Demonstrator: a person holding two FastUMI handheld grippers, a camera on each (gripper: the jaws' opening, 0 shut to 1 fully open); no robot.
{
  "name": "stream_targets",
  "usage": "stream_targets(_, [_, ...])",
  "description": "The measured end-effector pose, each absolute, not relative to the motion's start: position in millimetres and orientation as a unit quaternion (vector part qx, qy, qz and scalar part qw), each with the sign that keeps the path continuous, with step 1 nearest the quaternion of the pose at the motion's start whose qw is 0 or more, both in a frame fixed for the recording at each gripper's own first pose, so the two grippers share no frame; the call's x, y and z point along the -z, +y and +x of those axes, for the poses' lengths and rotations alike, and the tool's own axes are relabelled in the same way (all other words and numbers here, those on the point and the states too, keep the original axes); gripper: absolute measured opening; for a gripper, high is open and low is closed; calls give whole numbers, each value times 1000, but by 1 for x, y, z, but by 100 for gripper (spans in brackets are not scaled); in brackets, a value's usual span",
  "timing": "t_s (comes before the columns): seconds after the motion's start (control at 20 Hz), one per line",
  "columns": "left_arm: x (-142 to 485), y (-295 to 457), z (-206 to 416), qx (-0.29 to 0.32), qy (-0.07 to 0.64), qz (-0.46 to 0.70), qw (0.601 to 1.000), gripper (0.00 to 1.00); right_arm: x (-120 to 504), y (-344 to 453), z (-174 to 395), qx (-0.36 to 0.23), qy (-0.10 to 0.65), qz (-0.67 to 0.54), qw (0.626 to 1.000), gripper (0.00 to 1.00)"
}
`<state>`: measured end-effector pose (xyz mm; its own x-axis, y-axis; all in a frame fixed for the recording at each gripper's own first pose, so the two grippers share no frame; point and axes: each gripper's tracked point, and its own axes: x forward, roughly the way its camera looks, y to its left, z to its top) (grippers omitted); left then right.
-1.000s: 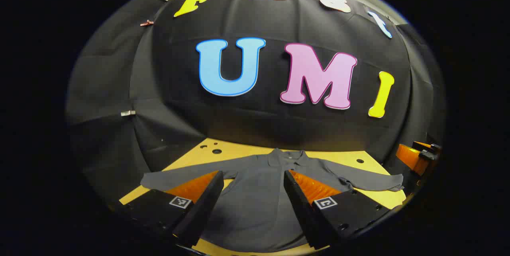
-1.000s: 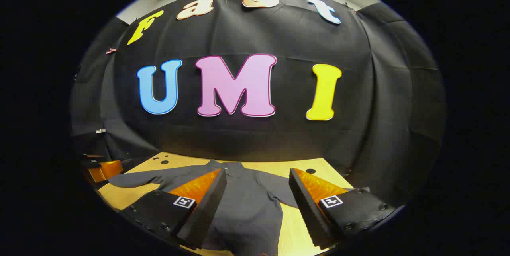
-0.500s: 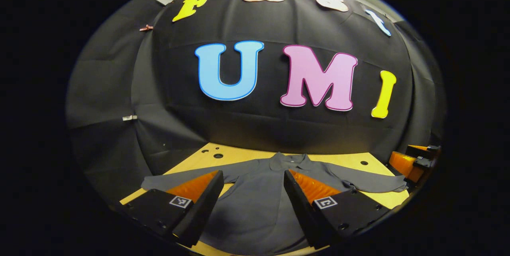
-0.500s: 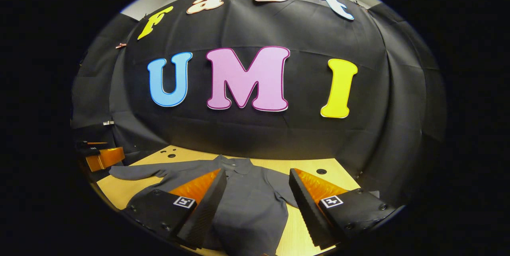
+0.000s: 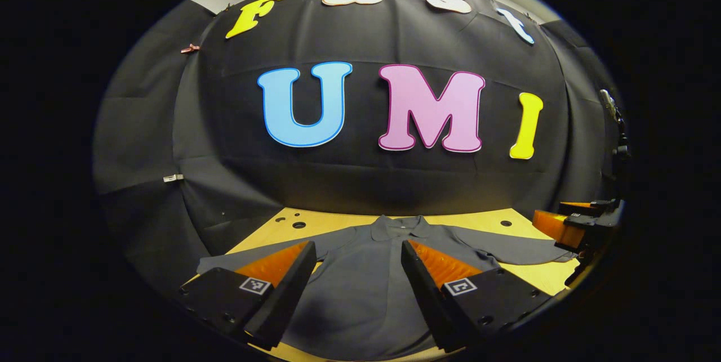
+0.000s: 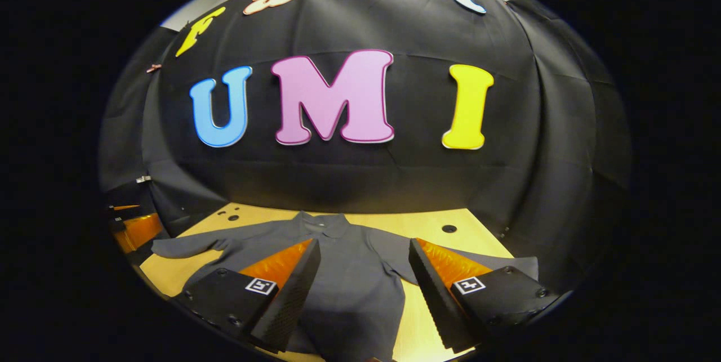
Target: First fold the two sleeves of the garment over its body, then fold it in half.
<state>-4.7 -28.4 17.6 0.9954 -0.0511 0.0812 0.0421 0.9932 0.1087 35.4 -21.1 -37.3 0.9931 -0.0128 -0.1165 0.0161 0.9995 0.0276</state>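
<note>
While sleeves lie spread, garment (image 5: 360, 289) unlabelled.

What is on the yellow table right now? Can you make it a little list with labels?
garment: dark grey long-sleeved collared shirt, lying flat
sleeves: both spread outward, not folded yet
collar: at the far side, toward the black cloth wall
surface: yellow wooden table with round holes
left hand-held gripper: open, above shirt body
right hand-held gripper: open, above shirt's edge

A shirt (image 5: 360, 277) lies flat on a table (image 5: 270, 232), sleeves spread to either side, collar farthest from the left gripper (image 5: 356, 272). The right gripper (image 6: 363, 272) hangs above the shirt's right half, the booth wall (image 6: 360, 182) rising behind the table.
</note>
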Motion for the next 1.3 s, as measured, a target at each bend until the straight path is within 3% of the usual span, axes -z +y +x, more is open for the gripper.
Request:
stream_targets(0.1, [-20,-30,-6,26,-43,59,997,92,42,-34,39,26,70,23,997,98])
stream_targets(0.15, [-23,-31,-7,27,-46,63,997,96,43,-44,42,38,73,28,996,98])
stream_targets(0.8, [-7,-40,-8,33,-14,51,998,96,125,-246,61,238,199,79,947,98])
stream_targets(1.3, [0,-51,6,35,4,55,998,96,207,-338,76,281,287,135,906,98])
